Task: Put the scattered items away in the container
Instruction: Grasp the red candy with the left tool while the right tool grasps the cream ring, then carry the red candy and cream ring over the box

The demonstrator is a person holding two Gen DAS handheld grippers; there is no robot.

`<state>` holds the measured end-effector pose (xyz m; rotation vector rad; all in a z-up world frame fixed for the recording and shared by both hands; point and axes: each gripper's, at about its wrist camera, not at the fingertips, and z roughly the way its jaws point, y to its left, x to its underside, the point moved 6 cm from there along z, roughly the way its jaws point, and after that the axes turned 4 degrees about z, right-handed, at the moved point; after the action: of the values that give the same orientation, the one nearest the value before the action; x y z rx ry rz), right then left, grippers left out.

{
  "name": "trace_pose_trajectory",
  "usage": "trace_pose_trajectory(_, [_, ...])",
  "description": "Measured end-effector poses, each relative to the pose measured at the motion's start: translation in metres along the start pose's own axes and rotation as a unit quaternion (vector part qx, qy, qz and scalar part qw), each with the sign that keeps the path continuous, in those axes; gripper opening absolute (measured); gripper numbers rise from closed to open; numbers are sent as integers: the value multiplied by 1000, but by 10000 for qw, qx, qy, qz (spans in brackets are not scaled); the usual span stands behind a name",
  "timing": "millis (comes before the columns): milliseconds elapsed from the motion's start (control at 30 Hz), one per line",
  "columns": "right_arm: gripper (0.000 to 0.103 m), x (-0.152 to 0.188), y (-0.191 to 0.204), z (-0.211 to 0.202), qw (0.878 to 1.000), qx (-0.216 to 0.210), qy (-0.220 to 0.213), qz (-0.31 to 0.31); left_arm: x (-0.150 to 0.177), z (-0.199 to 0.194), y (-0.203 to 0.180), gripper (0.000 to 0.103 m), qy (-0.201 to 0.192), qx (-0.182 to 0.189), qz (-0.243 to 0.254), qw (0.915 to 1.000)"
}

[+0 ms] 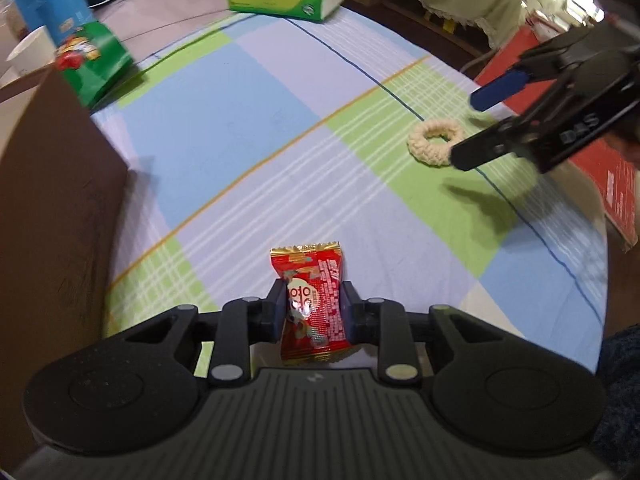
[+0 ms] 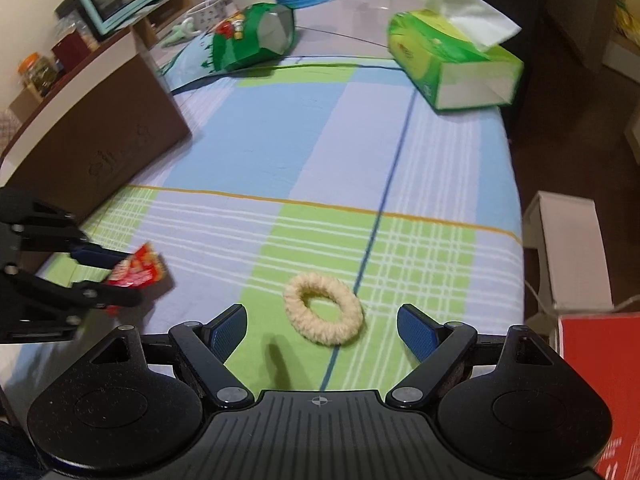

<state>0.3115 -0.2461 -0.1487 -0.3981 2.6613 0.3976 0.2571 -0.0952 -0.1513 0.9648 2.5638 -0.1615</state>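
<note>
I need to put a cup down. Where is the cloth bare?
The widest bare patch lies mid-cloth, bordered by the brown box, tissue pack, green bag and hair ring. The near edge is crowded: the left gripper grips the red candy packet, the open right gripper flanks the ring.

You're seeing a red, gold-edged candy wrapper (image 1: 314, 304), a cream ring (image 2: 323, 309), a cloth (image 2: 280, 144) showing blue, green and lavender checks, and a brown box (image 2: 100, 128) sitting far left.
</note>
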Motion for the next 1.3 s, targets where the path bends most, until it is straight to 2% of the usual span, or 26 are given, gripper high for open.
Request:
trace_pose_trajectory(367, [85,5,13,25,9975,321,233,-585,24,-45,0,23,-193,-413,-359,9983])
trace_pose_trajectory(433, [83,9,15,27,9963,441,170,-717,30,-50,-1,23,-221,-460,-420,9978])
trace_pose_trajectory(467, [73,10,17,25,9952,462,91,-862,32,-53,-2,23,-234,-479,-453,9976])
trace_pose_trajectory(500, [53,11,19,23,9945,424,27,-956,35,-55,-2,23,-247,-494,-486,9973])
trace_pose_trajectory(533, [39,11,19,21,9944,393,12,-982,38,-58,-3,23,-259,-509,-519,9970])
trace_pose_trajectory(567, [18,11,19,20,9947,374,44,-953,41,-60,-4,23,-271,-521,-550,9968])
trace_pose_trajectory(700, [16,22,22,14,9961,221,212,-823,53,-68,-10,23,-313,-531,-636,9961])
trace_pose_trajectory(933, [16,52,44,-6,9971,-288,384,-585,79,-84,-14,23,-383,-539,-856,9941])
trace_pose_trajectory(1300, [16,60,103,-22,9928,-932,393,-645,107,-128,-3,23,-638,-732,-1152,9886])
